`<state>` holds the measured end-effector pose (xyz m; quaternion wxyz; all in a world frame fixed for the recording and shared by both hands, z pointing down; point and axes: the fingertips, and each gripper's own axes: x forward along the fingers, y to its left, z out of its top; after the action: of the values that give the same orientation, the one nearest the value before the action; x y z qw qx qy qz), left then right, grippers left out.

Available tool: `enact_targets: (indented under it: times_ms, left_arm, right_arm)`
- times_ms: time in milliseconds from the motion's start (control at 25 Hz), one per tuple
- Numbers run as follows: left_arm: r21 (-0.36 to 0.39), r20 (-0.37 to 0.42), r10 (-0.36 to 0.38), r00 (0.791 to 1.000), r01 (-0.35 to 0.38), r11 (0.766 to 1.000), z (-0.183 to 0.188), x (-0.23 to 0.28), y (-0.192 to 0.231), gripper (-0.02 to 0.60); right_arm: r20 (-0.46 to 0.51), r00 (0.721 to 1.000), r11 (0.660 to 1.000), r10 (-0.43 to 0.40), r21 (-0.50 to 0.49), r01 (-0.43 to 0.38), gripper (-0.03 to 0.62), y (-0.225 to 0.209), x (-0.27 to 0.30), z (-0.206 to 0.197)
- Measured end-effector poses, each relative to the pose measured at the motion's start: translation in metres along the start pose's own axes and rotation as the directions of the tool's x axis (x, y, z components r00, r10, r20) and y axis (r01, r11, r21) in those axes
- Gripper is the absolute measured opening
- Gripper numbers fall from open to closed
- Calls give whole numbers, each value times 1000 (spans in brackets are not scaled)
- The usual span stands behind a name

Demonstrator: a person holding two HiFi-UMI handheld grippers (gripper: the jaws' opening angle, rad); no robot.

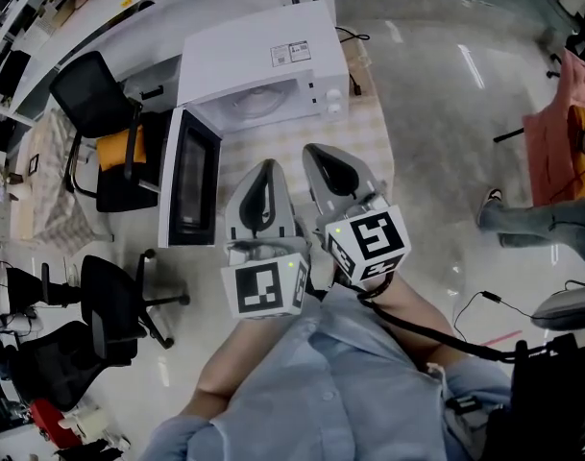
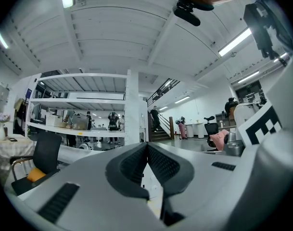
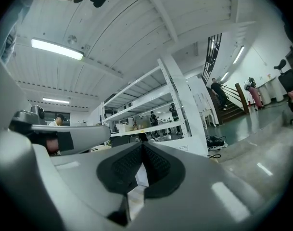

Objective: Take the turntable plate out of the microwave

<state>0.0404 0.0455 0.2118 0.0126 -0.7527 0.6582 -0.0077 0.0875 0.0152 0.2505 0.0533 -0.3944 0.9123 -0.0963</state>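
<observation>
A white microwave (image 1: 263, 60) stands on a checked table (image 1: 369, 133), its door (image 1: 191, 181) swung open to the left. Inside the lit cavity the glass turntable plate (image 1: 258, 102) lies flat. In the head view both grippers are held side by side in front of the opening, short of it. My left gripper (image 1: 265, 166) is shut with nothing between its pads, as the left gripper view shows (image 2: 147, 146). My right gripper (image 1: 316, 152) is also shut and empty (image 3: 142, 146). Both point level toward the microwave.
Black office chairs stand left of the table, one with an orange cushion (image 1: 105, 123) and one lower down (image 1: 114, 301). A person's legs (image 1: 537, 219) are on the floor at right. A black cable (image 1: 436, 339) trails from my right gripper. White shelving (image 2: 83, 105) lies beyond.
</observation>
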Motion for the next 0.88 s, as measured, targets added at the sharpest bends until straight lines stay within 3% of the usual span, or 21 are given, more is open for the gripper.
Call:
enact_targets:
  times_ms: [600, 880]
  left_arm:
    - [-39, 13, -13, 1000, 13, 999, -24, 51, 36, 8]
    - [-93, -29, -21, 999, 18, 995, -53, 74, 64, 8]
  right_arm:
    - [-31, 999, 999, -26, -22, 25, 0, -21, 51, -19]
    - [-111, 993, 999, -34, -5, 34, 0, -24, 83, -51]
